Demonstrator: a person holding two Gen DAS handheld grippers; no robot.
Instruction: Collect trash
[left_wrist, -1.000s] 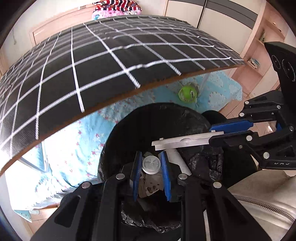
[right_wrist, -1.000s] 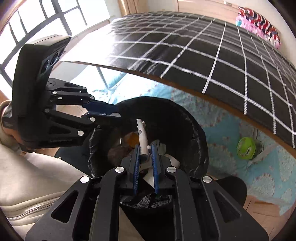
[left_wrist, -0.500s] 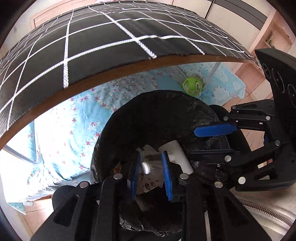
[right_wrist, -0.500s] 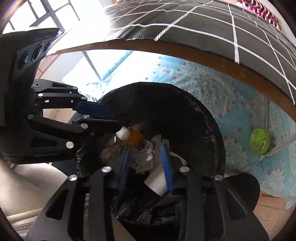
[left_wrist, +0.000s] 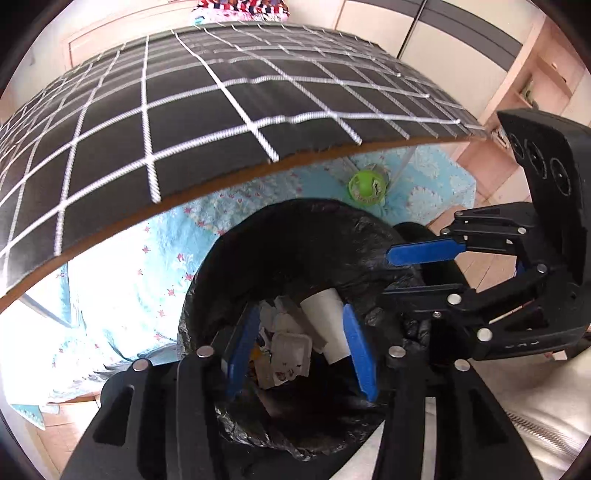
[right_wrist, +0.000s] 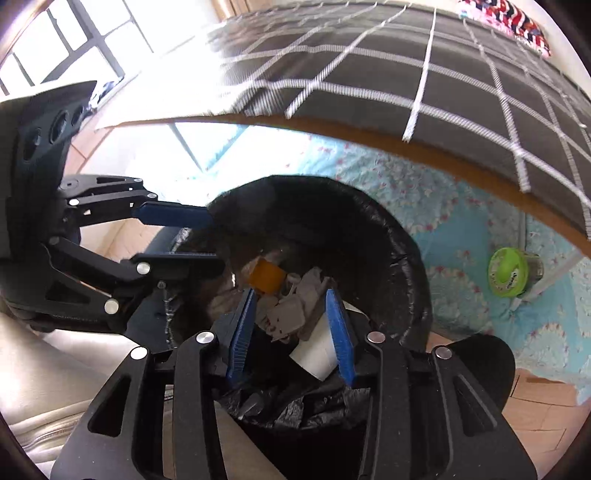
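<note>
A bin lined with a black bag (left_wrist: 280, 240) (right_wrist: 369, 229) stands below both grippers. In it lie a white tube (left_wrist: 325, 325) (right_wrist: 317, 350), a white blister pack (left_wrist: 291, 350), crumpled paper (right_wrist: 295, 306) and an orange bottle (right_wrist: 266, 275). My left gripper (left_wrist: 301, 310) (right_wrist: 207, 240) hangs over the bin's mouth, its jaws opening, nothing pressed between the blue pads. My right gripper (right_wrist: 291, 295) (left_wrist: 402, 273) hangs beside it over the bin, jaws also opening and gripping nothing; the trash seen between its fingers lies lower down in the bag.
A table under a black cloth with white checks (left_wrist: 184, 110) (right_wrist: 443, 74) overhangs the bin's far side. A green-lidded jar (left_wrist: 367, 184) (right_wrist: 508, 273) stands by a table leg on the blue patterned mat (left_wrist: 122, 280). A person's pale jacket (left_wrist: 535, 406) is close behind the grippers.
The left jaws spread and let go a small white-capped bottle. The right jaws spread and let go a white tube. Both items now lie among the trash in the bin.
</note>
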